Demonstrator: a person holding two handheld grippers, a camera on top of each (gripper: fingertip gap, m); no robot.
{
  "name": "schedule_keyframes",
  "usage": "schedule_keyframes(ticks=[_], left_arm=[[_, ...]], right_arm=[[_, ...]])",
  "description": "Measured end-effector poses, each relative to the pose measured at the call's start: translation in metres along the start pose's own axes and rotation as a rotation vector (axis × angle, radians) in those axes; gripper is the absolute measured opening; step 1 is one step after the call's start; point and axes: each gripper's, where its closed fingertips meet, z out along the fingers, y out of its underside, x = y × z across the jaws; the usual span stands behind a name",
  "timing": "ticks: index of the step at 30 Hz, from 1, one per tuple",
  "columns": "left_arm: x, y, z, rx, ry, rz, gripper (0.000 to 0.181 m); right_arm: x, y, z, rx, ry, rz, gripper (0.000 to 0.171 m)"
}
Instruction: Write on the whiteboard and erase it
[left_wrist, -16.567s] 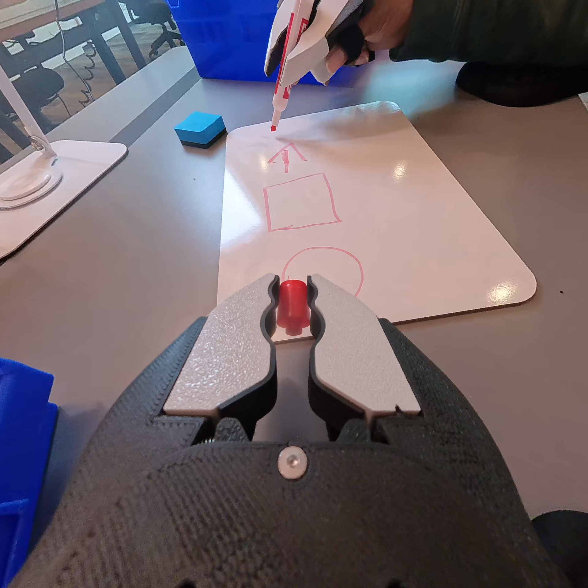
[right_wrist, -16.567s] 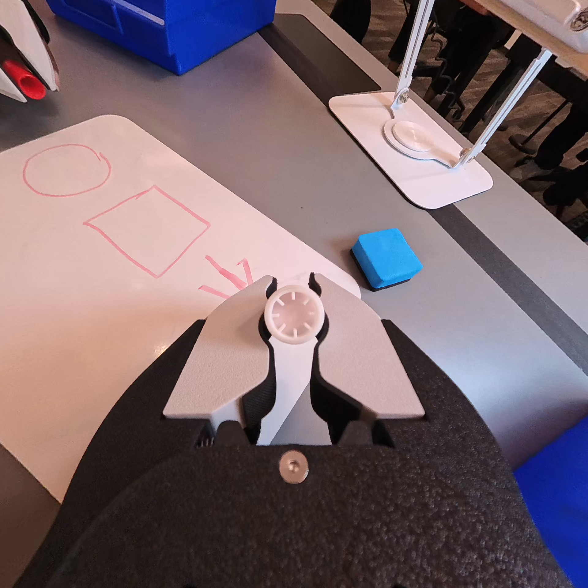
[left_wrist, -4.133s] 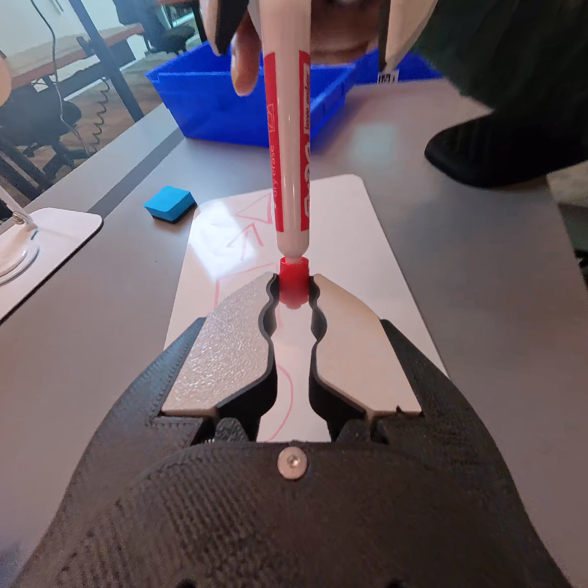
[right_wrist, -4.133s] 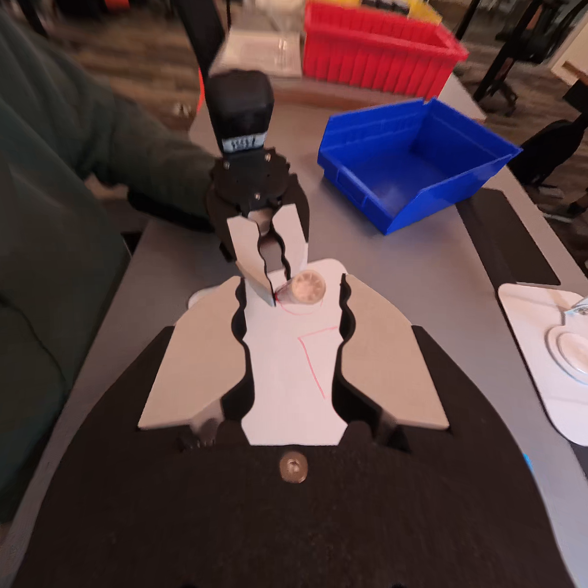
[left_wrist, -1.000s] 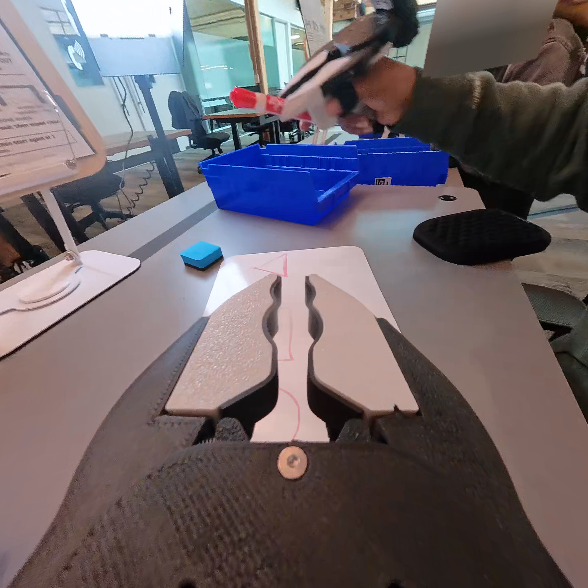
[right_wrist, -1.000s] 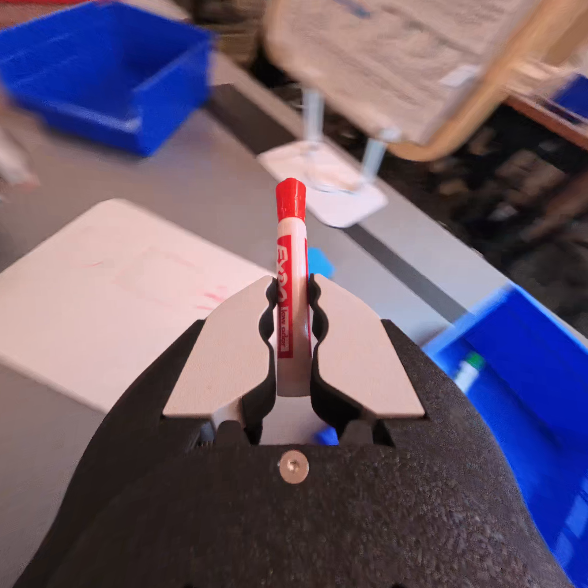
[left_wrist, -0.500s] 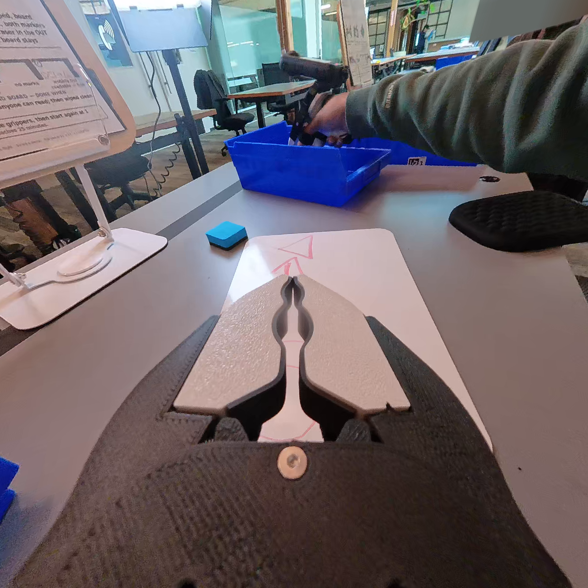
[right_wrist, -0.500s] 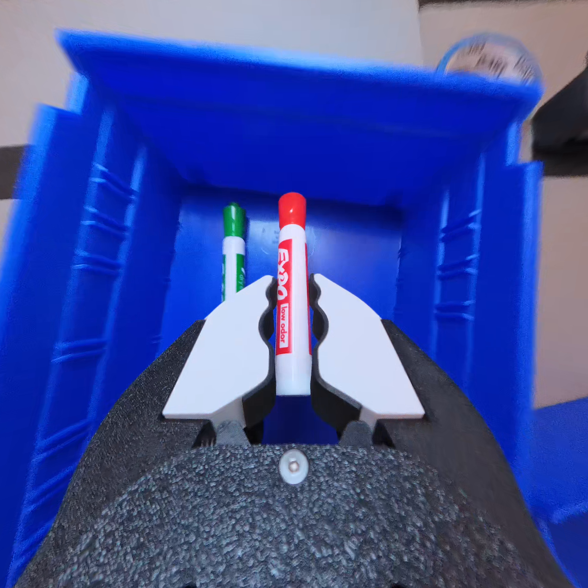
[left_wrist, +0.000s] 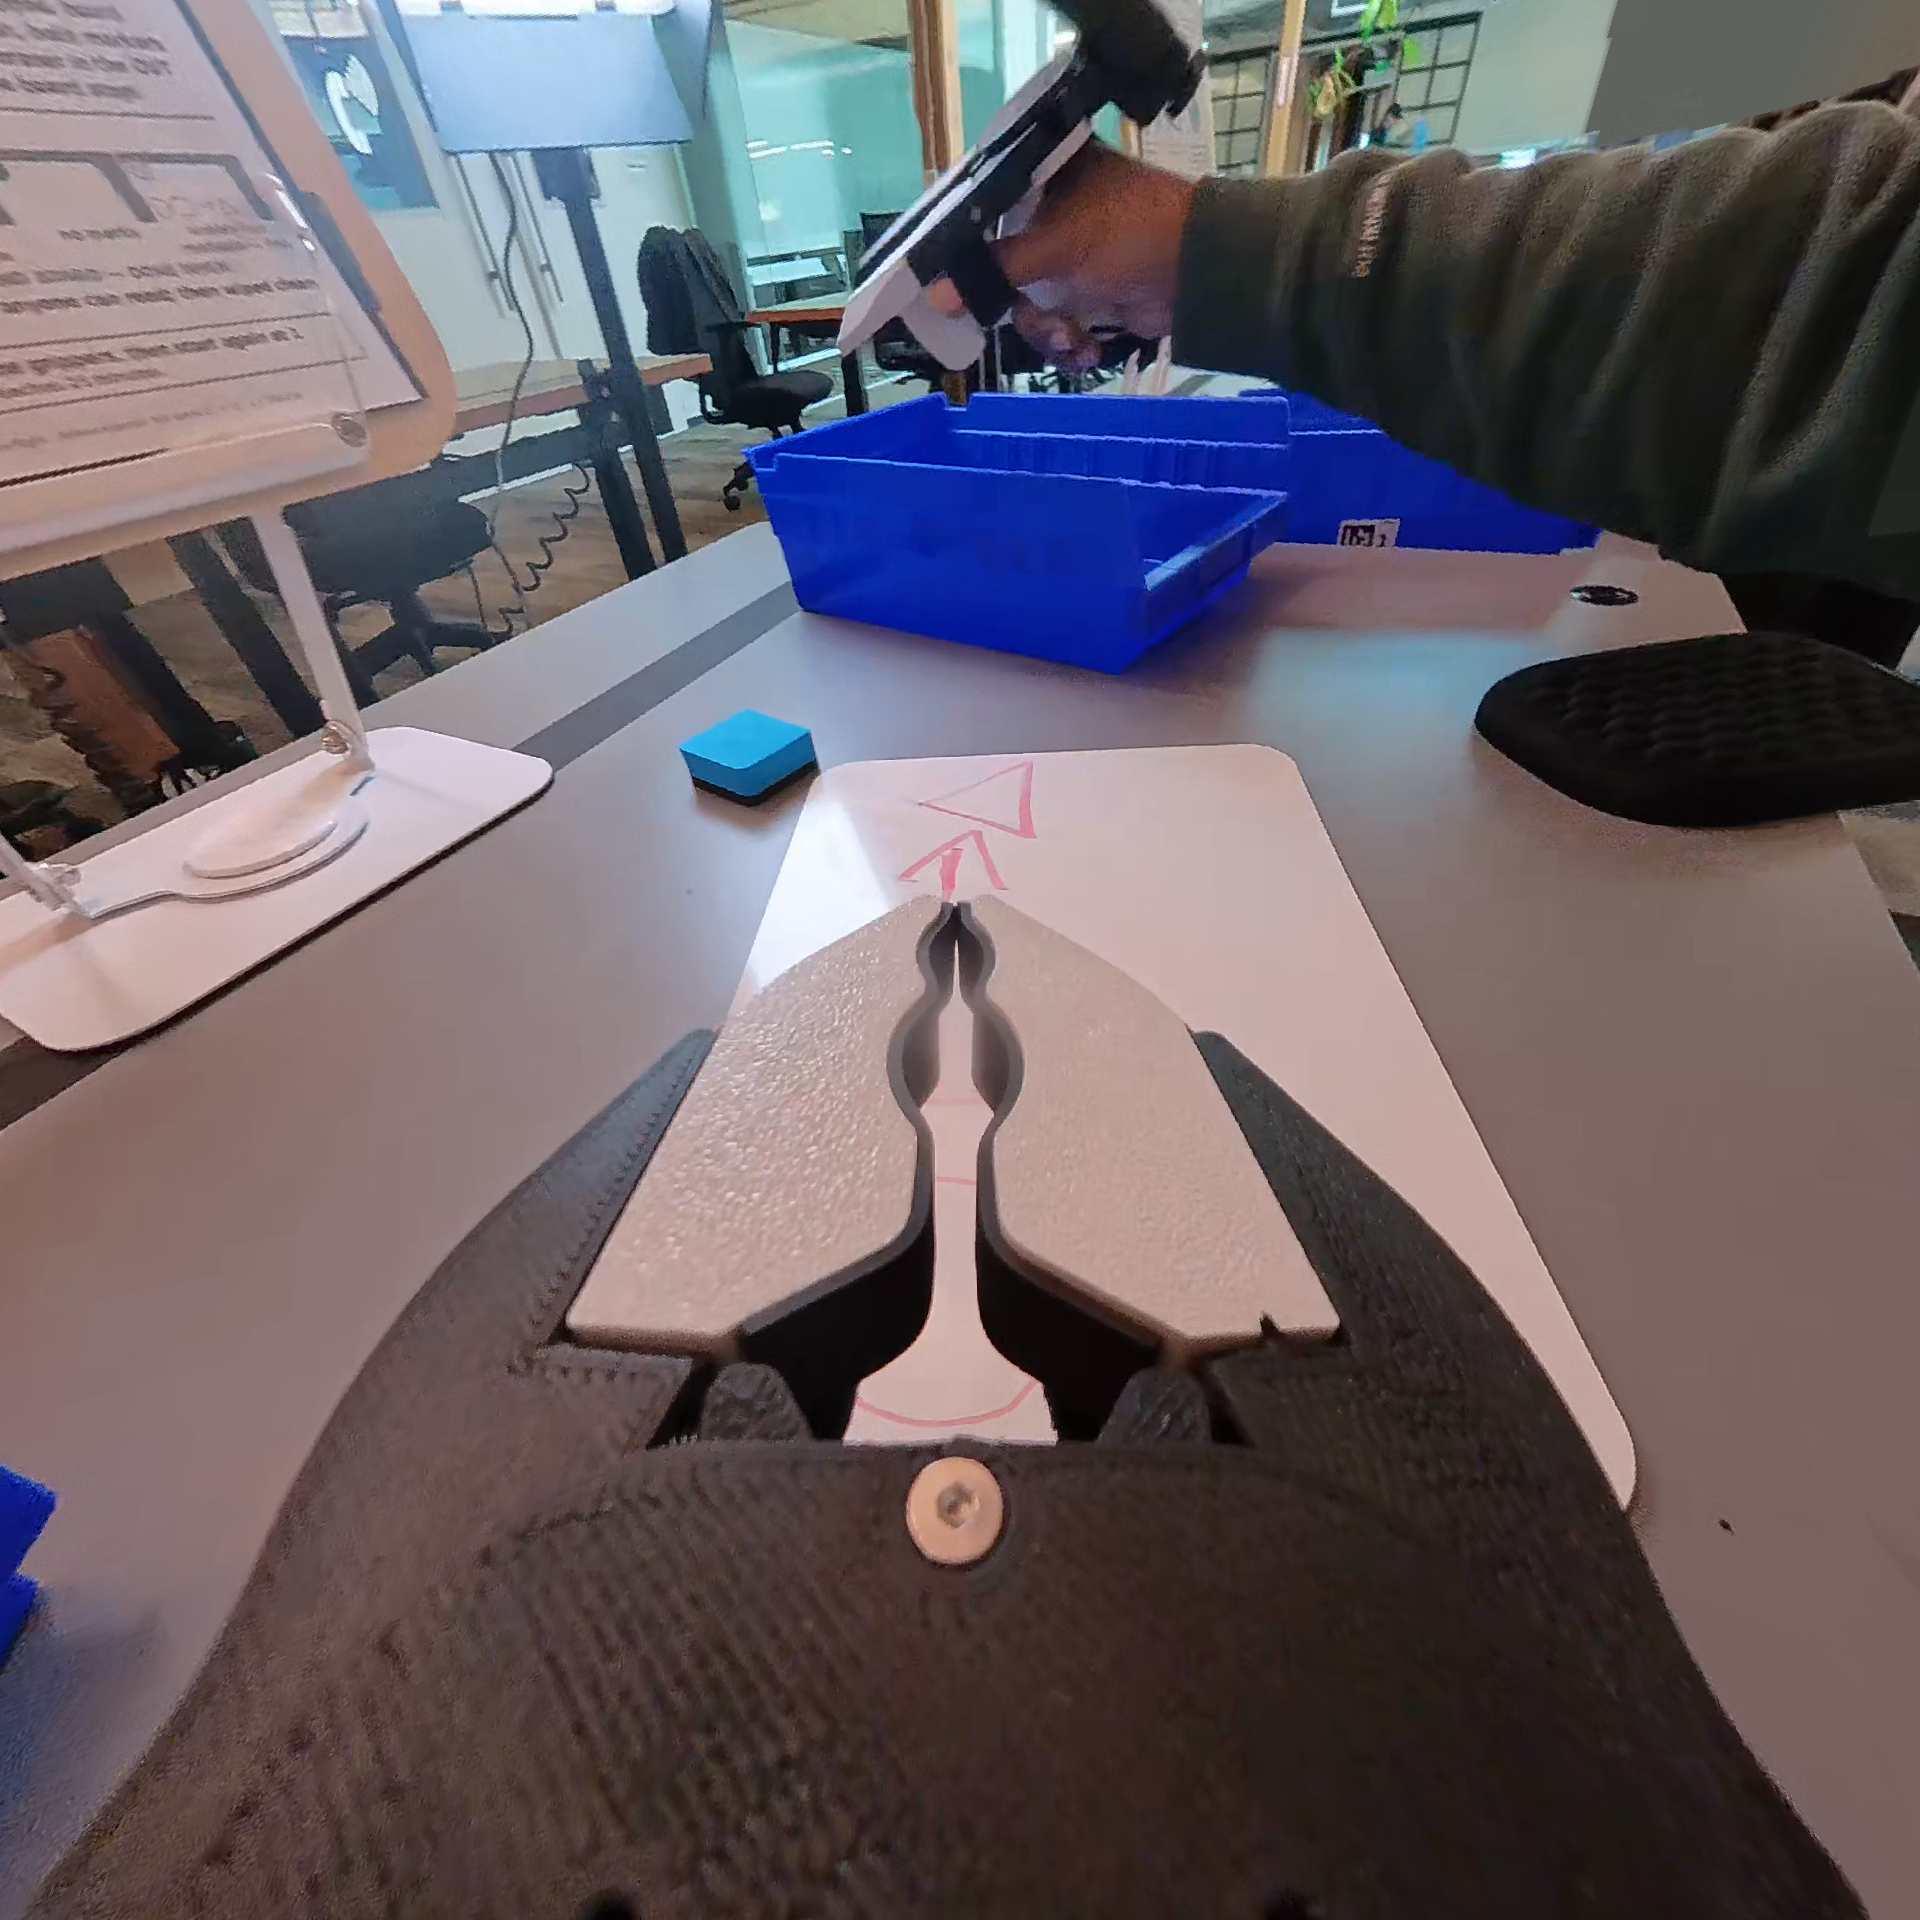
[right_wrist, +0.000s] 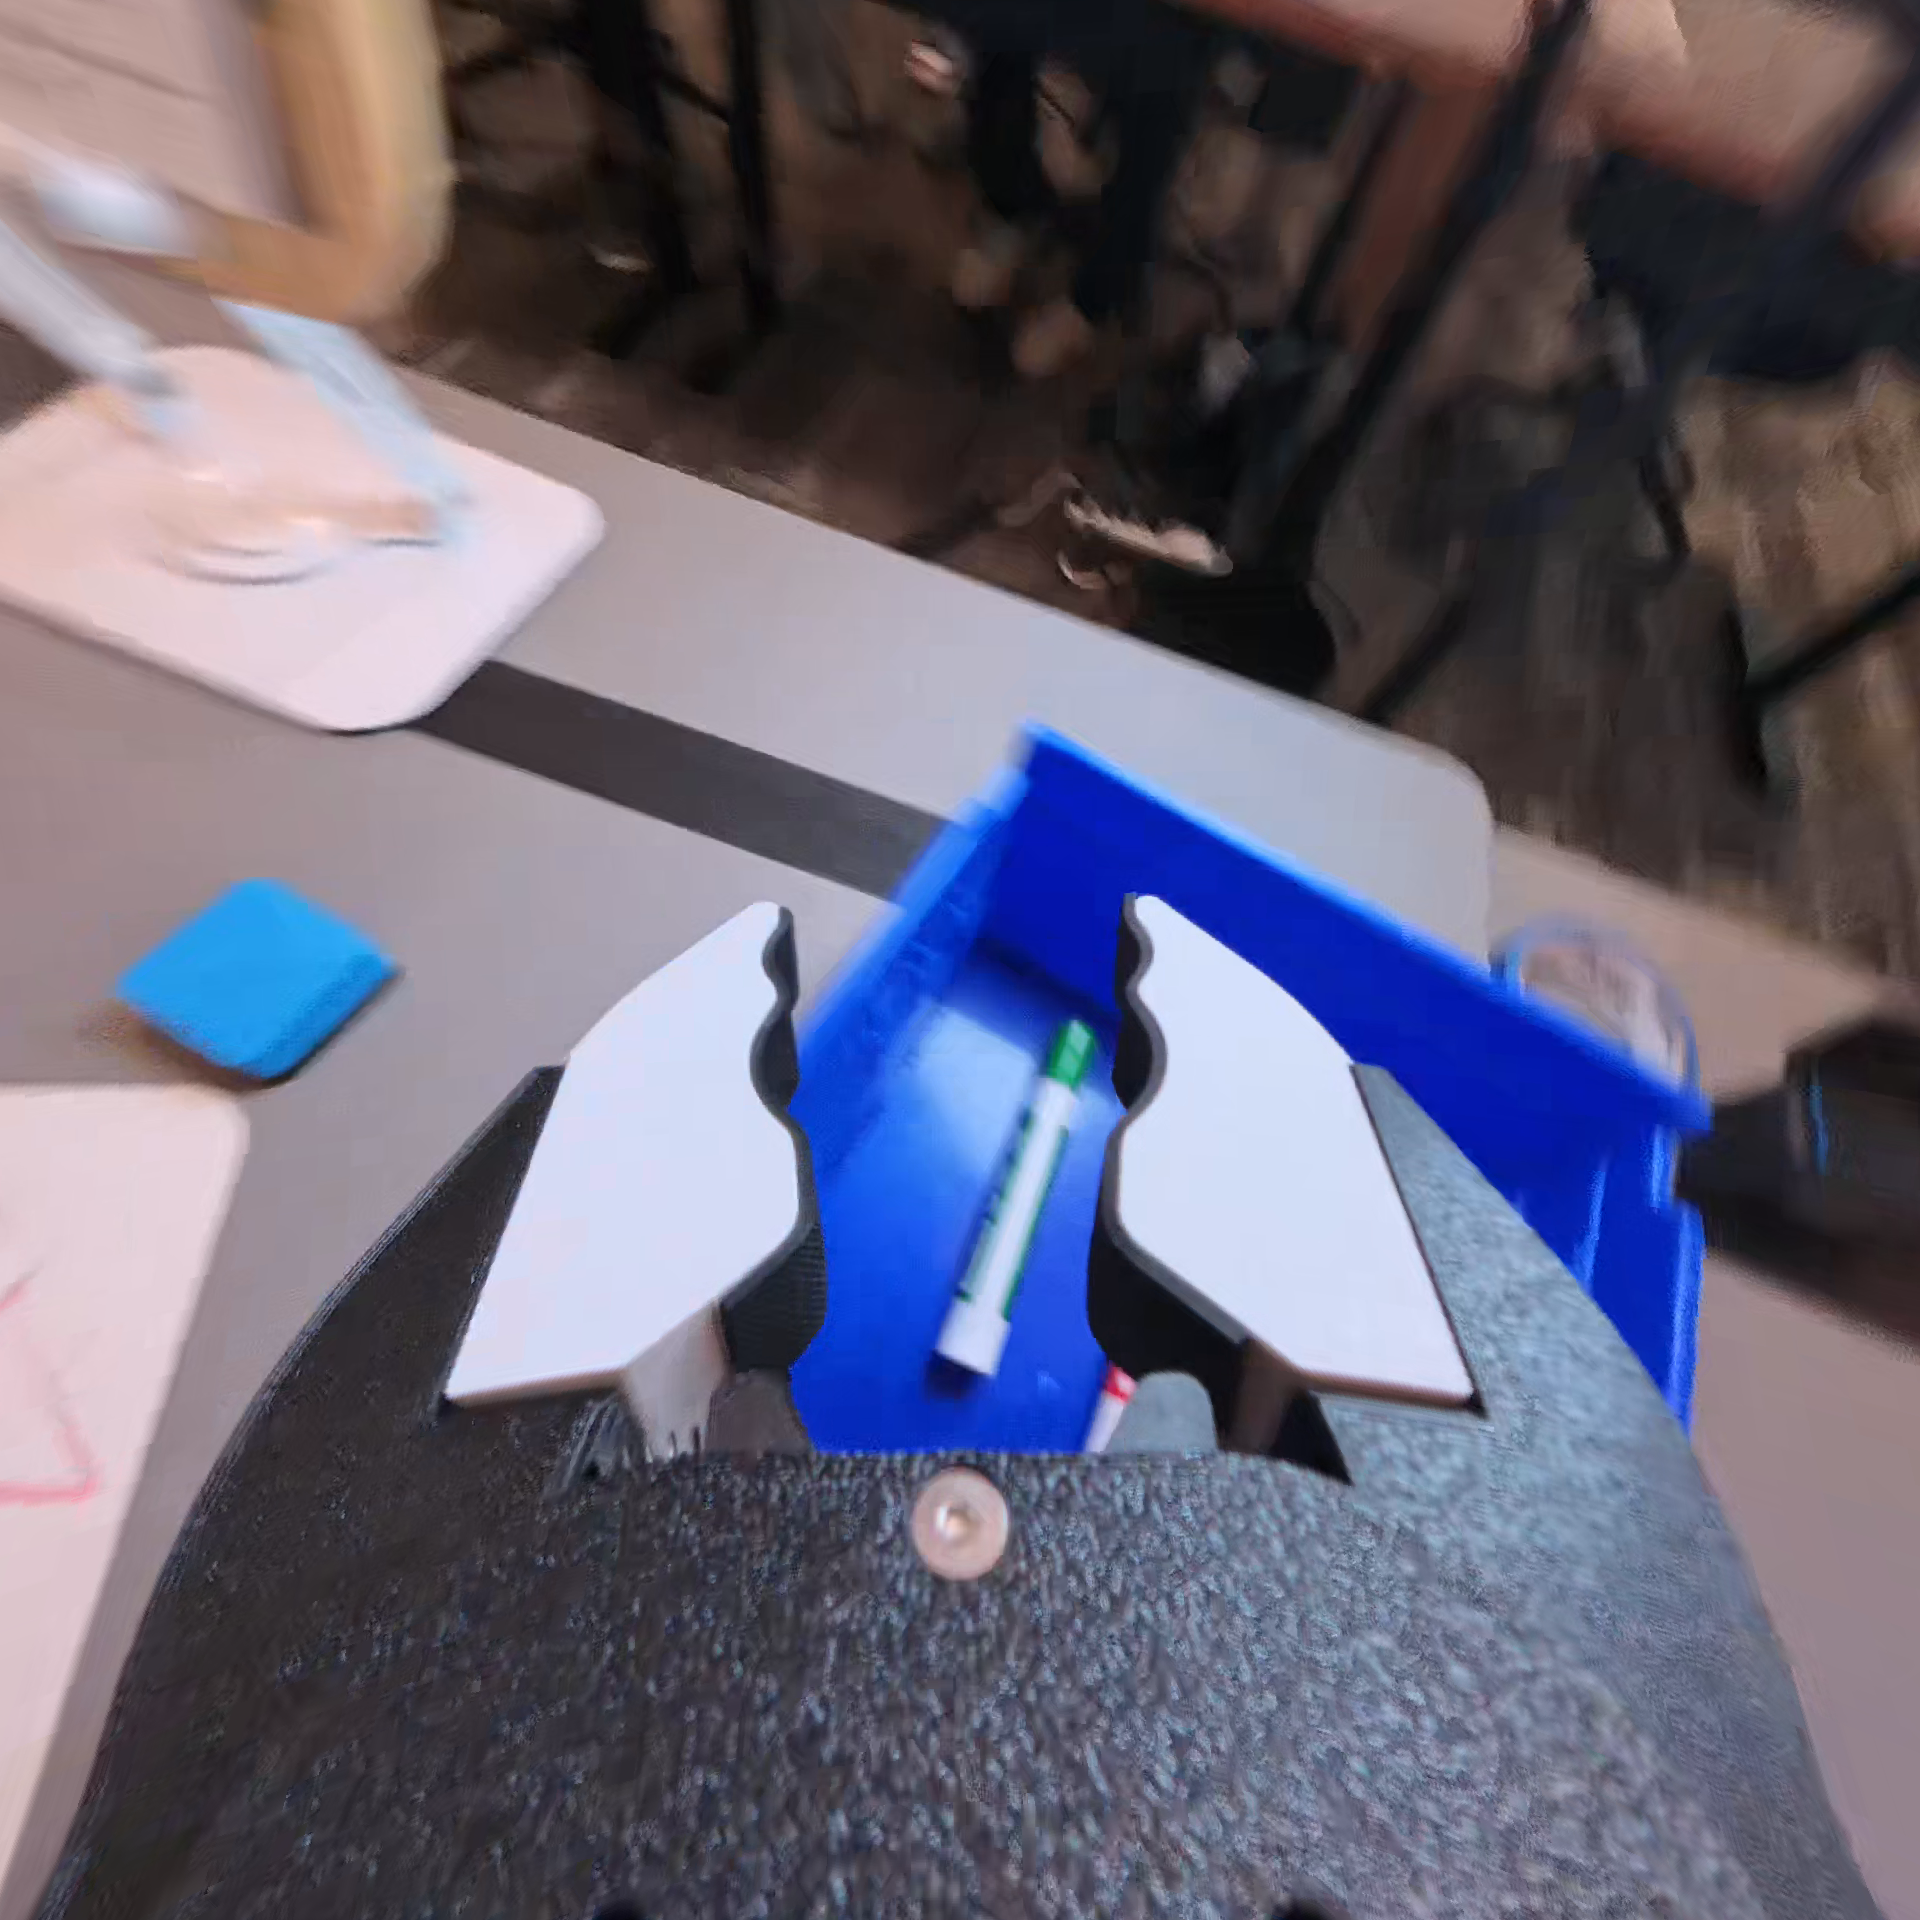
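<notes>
The right gripper (right_wrist: 956, 1039) has its jaws spread wide with nothing between them, hanging over the blue bin (right_wrist: 1299, 935) at centre frame. Through the gap a green marker (right_wrist: 1013, 1195) lies on the bin floor, and a sliver of white and red at the lower edge of the gap is probably the red marker (right_wrist: 1112, 1397), though blur and the gripper body hide most of it. The left gripper (left_wrist: 956, 920) sits low in its own view with jaws pressed together on nothing, above the near end of the whiteboard (left_wrist: 1195, 935).

The whiteboard lies flat on the grey table (left_wrist: 520, 987), carrying red-drawn shapes: a triangle (left_wrist: 987, 800) at its far end, an arrow below it, and more lines partly hidden behind the fingers. The blue eraser (left_wrist: 748, 753) rests on the table just beside the board's far left corner, untouched.

Judging by this, the writing half looks finished and the marker put away. The erasing half is all still to do: the eraser must be picked up and every mark wiped.
</notes>
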Motion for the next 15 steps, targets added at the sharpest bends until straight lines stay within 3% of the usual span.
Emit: schedule_keyframes(ticks=[3, 5, 7, 11, 15], left_arm=[[-0.006, 0.002, -0.001, -0.009, -0.022, -0.003, 0.0], [-0.01, 0.004, -0.002, -0.023, -0.04, 0.008, 0.0], [-0.018, 0.003, -0.005, -0.024, -0.08, 0.043, 0.0], [-0.035, -0.001, -0.016, -0.017, -0.158, 0.072, 0.0], [-0.045, 0.001, -0.022, -0.015, -0.174, 0.055, 0.0]], right_arm=[[-0.09, -0.028, -0.007, -0.016, -0.182, -0.32, 0.064], [-0.157, -0.011, -0.005, -0.146, -0.394, -0.487, 0.066], [-0.197, 0.014, 0.009, -0.265, -0.495, -0.642, 0.066], [-0.222, 0.061, 0.053, -0.496, -0.579, -0.762, 0.069], [-0.221, 0.069, 0.086, -0.576, -0.594, -0.746, 0.071]])
